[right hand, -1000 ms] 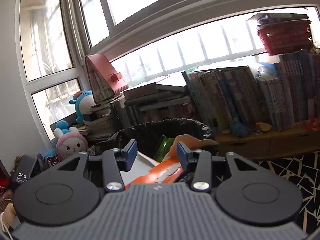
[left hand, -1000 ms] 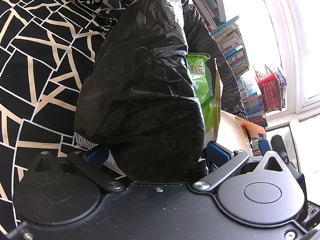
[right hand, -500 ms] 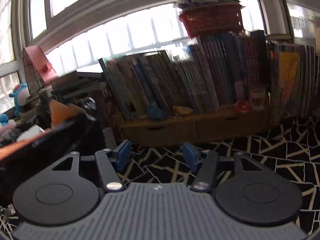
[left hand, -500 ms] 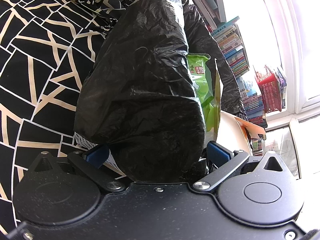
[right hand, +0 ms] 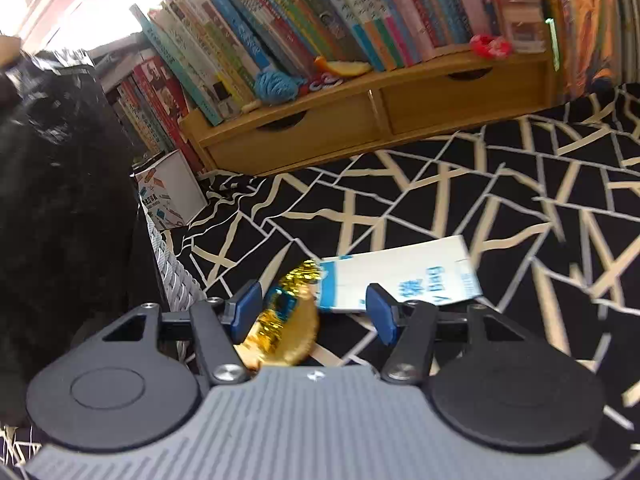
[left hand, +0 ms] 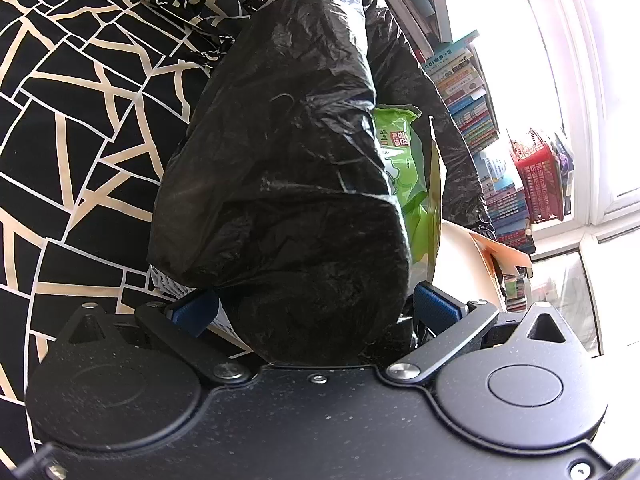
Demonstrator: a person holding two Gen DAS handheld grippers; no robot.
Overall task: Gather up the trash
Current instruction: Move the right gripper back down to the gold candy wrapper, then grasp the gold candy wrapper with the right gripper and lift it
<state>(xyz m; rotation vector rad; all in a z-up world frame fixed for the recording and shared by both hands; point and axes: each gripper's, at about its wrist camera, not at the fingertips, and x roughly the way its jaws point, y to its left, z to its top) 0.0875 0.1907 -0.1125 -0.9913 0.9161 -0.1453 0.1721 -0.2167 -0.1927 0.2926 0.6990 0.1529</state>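
You are partway through: the black trash bag [left hand: 288, 184] already holds a green snack wrapper [left hand: 404, 168] and a piece of orange-and-white cardboard [left hand: 488, 248] that stick up out of its mouth, while two pieces of litter are left on the black-and-cream patterned cloth [right hand: 460, 200] just beside the bag. Your left gripper [left hand: 316, 308] straddles the bag's liner-covered rim, blue pads wide on either side of the bulging plastic — whether they actually press it I cannot tell, since the plastic hides the contact. Your right gripper [right hand: 312, 312] has its fingers spread, having just been opening, and nothing is pinched; the gold foil wrapper [right hand: 284, 320] lies below, between the pads and closer to the left one, and the white-and-blue carton [right hand: 400, 276] lies flat just beyond it, their near ends overlapping. The foil wrapper looks crinkled and shiny, with a blue label — light, likely to slip or crumple when squeezed. The carton looks flattened, printed with blue lettering, its long side running away from the bag. The bag's basket [right hand: 172, 272] shows as white weave beneath the plastic.
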